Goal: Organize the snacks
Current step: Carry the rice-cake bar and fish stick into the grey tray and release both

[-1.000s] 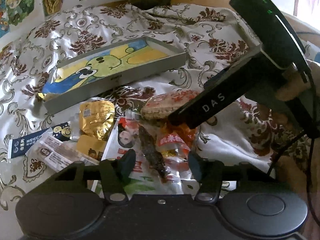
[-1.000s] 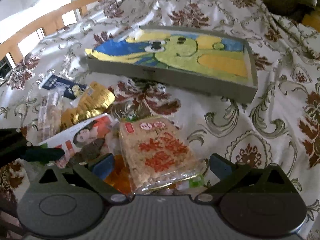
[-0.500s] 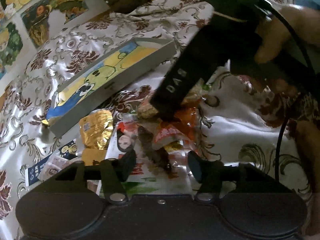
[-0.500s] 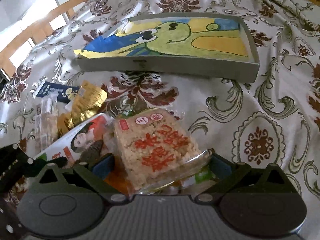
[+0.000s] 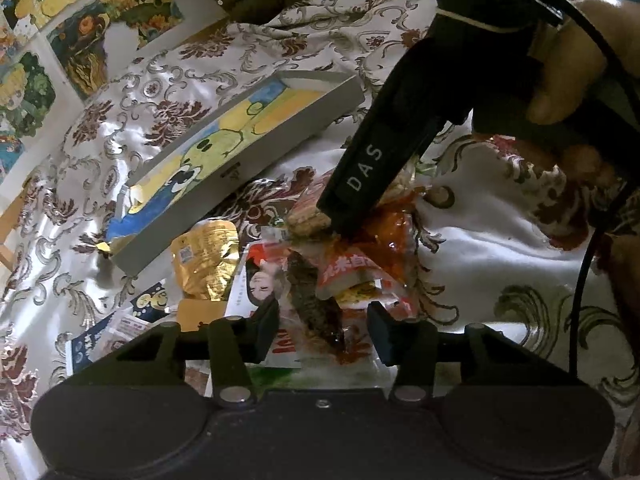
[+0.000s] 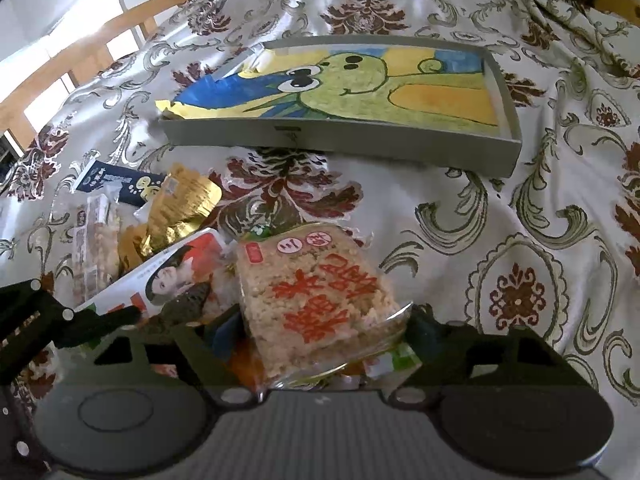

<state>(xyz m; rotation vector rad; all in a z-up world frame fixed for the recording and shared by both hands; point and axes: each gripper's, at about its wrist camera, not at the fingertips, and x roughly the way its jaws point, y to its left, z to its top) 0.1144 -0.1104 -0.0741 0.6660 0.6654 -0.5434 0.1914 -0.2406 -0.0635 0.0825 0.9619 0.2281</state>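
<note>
**Two grippers over a snack pile beside the tray**

Two grippers work at one heap of snacks lying on a patterned bedspread (image 6: 460,216), just in front of a shallow grey tray (image 6: 360,144) lined with a cartoon drawing. The right gripper (image 6: 320,328) straddles a clear-wrapped rice cake (image 6: 316,292) printed with red characters, at the edge of the heap nearest the tray's long front wall. Its jaws have just been closing, and both fingers now sit against the wrapper's sides; whether they truly pinch it I cannot tell. The left gripper (image 5: 322,330) sits half open, its jaws also having just been closing, with a dark strip of dried snack (image 5: 316,304) and a red packet (image 5: 352,276) between the fingers but not pressed. A gold foil pouch (image 5: 206,260) lies left of the heap, close to the tray's corner. A navy packet (image 6: 120,184) rests farther left, still near the tray. A hand (image 5: 568,60) holds the right gripper's handle.
</note>
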